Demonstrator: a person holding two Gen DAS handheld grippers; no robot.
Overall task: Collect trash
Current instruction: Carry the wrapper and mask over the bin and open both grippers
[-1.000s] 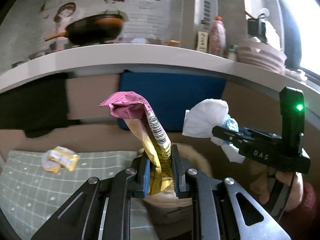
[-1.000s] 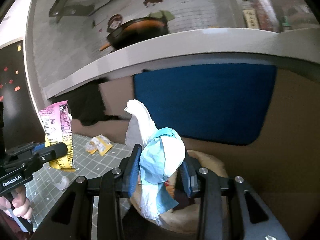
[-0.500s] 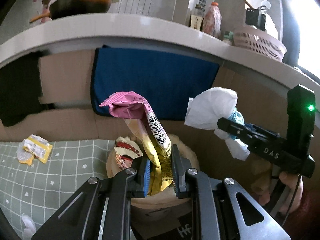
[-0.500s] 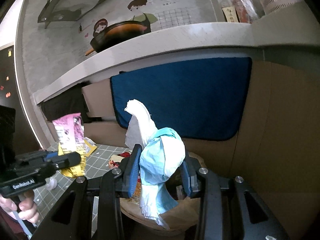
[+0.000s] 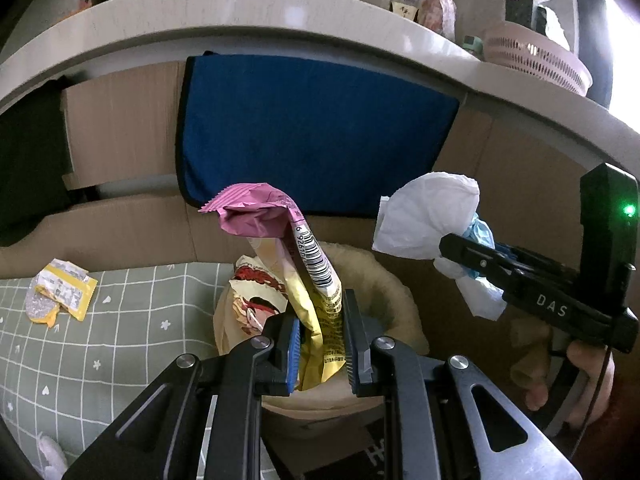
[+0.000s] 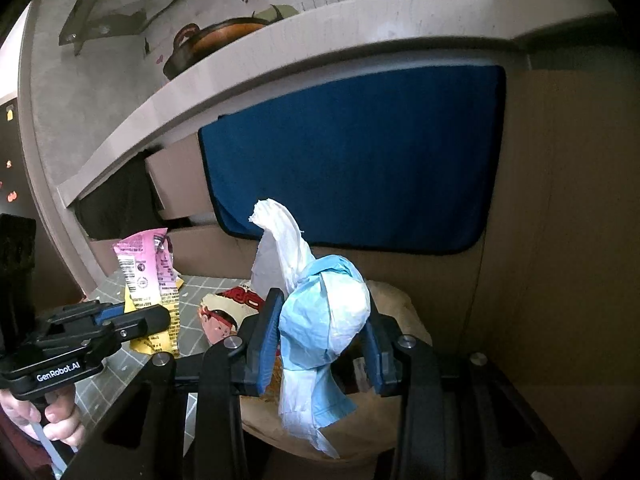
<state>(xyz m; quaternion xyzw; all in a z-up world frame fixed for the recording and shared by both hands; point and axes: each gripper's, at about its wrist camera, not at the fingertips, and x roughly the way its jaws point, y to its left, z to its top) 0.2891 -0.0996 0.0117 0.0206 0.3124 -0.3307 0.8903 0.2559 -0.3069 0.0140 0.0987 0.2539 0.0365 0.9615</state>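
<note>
My left gripper (image 5: 320, 346) is shut on a pink and yellow snack wrapper (image 5: 304, 264) that stands up between its blue pads, above the mouth of a beige fuzzy bin (image 5: 384, 292). A red and cream packet (image 5: 256, 296) lies inside the bin. My right gripper (image 6: 320, 344) is shut on a wad of white tissue and a blue face mask (image 6: 324, 316), also over the bin (image 6: 404, 308). In the left wrist view the right gripper (image 5: 464, 256) holds its tissue wad (image 5: 428, 216) to the right of the bin.
A yellow wrapper with clear plastic (image 5: 60, 292) lies on the green checked mat (image 5: 100, 344) at left. A blue cloth (image 5: 312, 136) hangs under the white counter (image 5: 280, 12). Cardboard panels (image 6: 560, 220) close in the back and right. A pink basket (image 5: 536, 60) sits on the counter.
Both grippers have sunk and come closer to the bin, its mouth and the red packet inside now in clear view. Both grips are unchanged.
</note>
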